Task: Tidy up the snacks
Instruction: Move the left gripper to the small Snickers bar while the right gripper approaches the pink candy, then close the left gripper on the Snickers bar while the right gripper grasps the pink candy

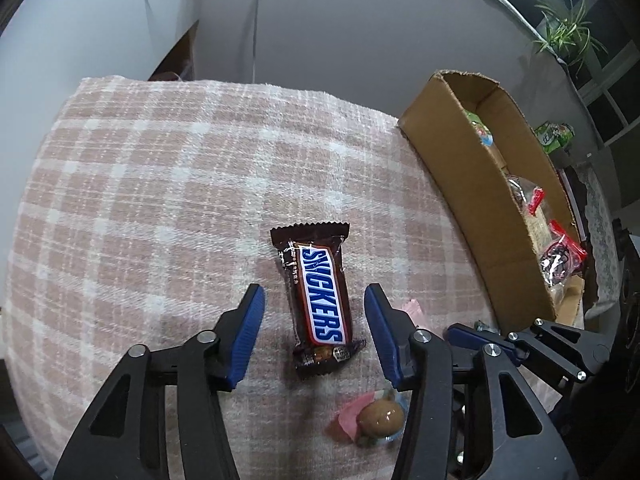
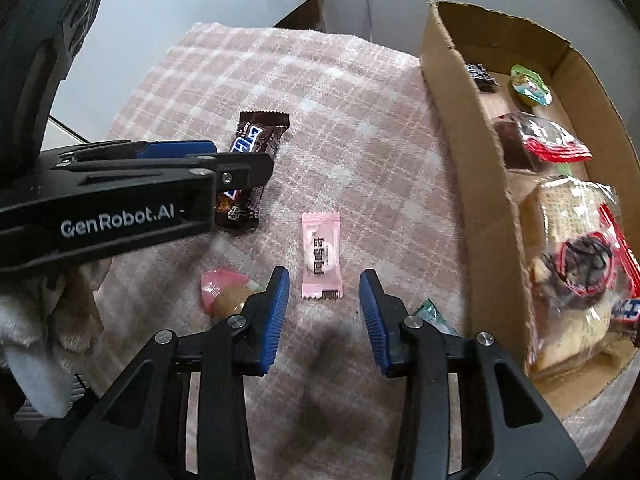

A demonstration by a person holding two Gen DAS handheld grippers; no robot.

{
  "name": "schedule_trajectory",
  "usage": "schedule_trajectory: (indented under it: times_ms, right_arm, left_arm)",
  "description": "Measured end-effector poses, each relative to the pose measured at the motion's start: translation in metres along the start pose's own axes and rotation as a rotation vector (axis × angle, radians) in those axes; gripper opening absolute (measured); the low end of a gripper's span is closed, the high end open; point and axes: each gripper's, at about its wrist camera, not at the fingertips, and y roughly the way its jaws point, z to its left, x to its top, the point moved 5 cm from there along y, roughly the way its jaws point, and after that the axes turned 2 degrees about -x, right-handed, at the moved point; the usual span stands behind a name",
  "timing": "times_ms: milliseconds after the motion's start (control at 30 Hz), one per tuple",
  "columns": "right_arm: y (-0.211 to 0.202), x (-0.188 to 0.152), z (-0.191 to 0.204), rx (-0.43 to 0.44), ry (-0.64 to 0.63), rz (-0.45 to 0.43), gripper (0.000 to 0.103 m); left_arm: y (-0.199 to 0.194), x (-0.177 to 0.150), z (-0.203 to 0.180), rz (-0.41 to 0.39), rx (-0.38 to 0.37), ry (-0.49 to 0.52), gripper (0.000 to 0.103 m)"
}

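A pink-and-white checked cloth (image 1: 160,168) covers the bench, and a shallow brown cardboard box (image 1: 472,184) stands along its right edge. Near the middle of the cloth lies a brown Snickers bar in its wrapper (image 1: 320,296), flat and lengthwise. The left hand-held gripper (image 1: 314,326) has its blue-padded jaws spread apart, one on each side of the bar's near half, neither pad touching it.

The right hand-held gripper (image 2: 323,306) is likewise spread wide, its jaws flanking the near end of a small pale pink sweet wrapper (image 2: 322,258) that lies flat on the cloth, between the Snickers bar and the box. Just left of that gripper rests a round tan sweet on a pink wrapper (image 2: 224,294); a green wrapper (image 2: 430,312) peeks out beside its right finger, close to the box wall.

Inside the box lie a green-lidded jelly cup (image 2: 530,86) at the far end, a dark brown cake in clear red-edged film (image 2: 532,142), and a large clear bag of pale biscuits (image 2: 572,276) toward the near end.
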Motion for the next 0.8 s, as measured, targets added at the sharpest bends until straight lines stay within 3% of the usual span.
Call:
schedule_trajectory:
  times_ms: [267,367,800]
  right_arm:
    - [0.011,0.011,0.004,-0.019,-0.02,0.003,0.038]
    - [0.013,0.014,0.008,-0.047,-0.043,0.004,0.021]
    - [-0.003,0.009,0.004,-0.016,-0.022,-0.012,0.02]
  left_arm:
    - [0.005,0.002,0.0,-0.008,0.042,0.024,0.031]
    - [0.008,0.004,-0.001,-0.011,0.044,0.025,0.03]
    - [-0.003,0.0,0.0,-0.029,0.049,0.022,0.028]
